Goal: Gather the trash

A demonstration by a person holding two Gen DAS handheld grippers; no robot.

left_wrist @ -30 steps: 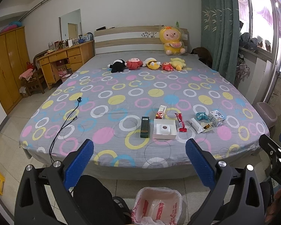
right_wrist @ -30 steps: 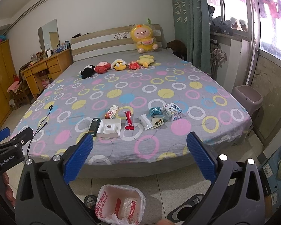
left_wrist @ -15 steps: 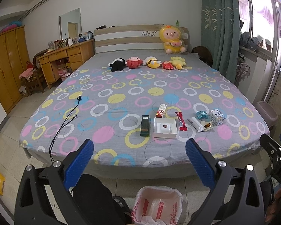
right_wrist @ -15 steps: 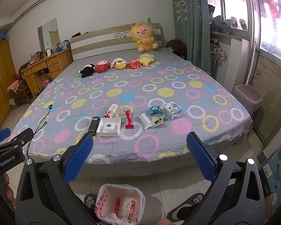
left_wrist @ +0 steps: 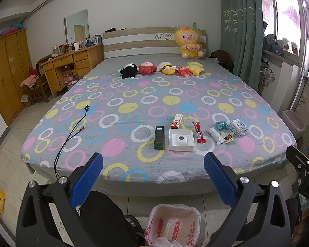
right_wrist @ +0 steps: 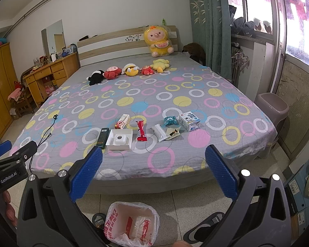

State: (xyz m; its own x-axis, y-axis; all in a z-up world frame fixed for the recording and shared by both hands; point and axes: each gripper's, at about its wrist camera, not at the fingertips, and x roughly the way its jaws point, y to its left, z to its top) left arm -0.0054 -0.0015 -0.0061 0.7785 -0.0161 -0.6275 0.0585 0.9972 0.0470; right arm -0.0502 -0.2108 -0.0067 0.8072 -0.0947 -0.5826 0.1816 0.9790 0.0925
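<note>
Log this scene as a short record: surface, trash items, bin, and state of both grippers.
surface: bed with circle-patterned sheet
trash row near foot edge: dark green box, white tray, red-white carton, red wrapper, white wrapper, teal wrapper, milk carton
bin: lined bin on floor, below bed edge
left gripper: jaws wide, empty
right gripper: jaws wide, empty

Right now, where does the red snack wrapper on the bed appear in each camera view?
Left wrist view: red snack wrapper lies right of centre, just right of the white open box.
Right wrist view: it lies near centre, again right of that box.
Shared landmark: the white open box.
</note>
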